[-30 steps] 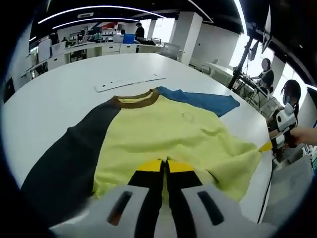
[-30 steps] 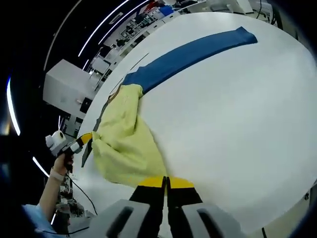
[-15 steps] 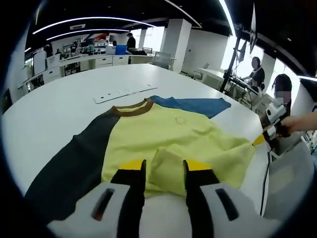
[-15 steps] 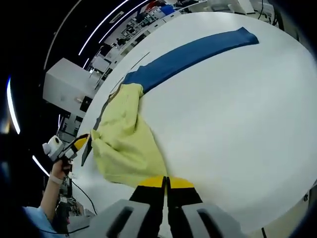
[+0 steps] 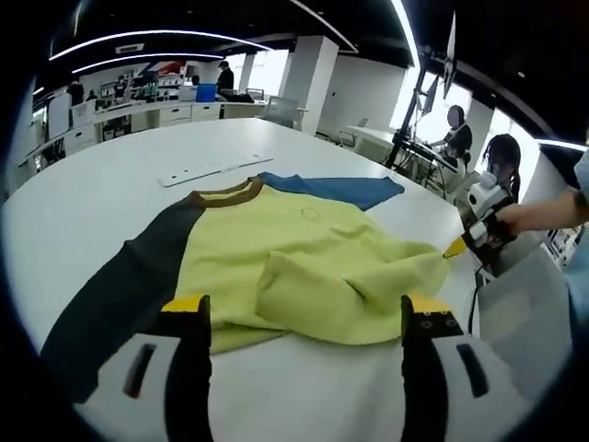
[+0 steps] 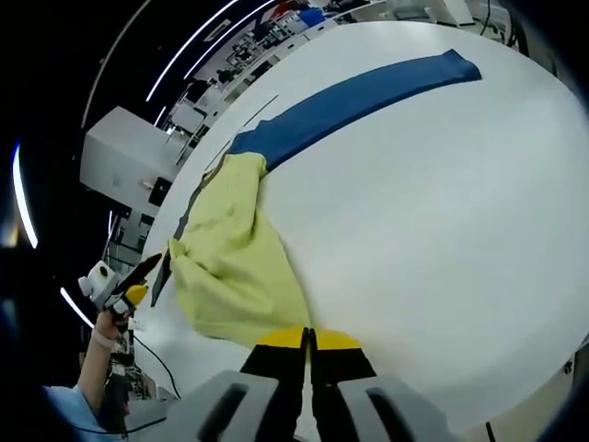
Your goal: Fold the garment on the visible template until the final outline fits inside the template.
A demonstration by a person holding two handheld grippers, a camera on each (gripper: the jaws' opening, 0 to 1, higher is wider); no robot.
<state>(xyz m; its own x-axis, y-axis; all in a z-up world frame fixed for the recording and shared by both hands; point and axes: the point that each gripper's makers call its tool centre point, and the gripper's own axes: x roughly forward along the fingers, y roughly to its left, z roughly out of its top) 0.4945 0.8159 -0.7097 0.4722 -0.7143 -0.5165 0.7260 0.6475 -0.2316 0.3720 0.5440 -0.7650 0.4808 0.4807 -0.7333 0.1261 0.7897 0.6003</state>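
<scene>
Inspecting, we find the left claw (image 5: 304, 318) spread wide, gripping nothing, above the shirt (image 5: 304, 253) on the table (image 5: 110, 175). Right claw (image 6: 308, 345) is pinched on the shirt's hem.

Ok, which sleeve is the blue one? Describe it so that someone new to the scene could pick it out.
Start at the big white table and find the yellow shirt spread on it. From the brown collar, one sleeve runs out on each side. The blue sleeve lies flat on the side nearer the right gripper; the sleeve on the other side is dark charcoal.
</scene>
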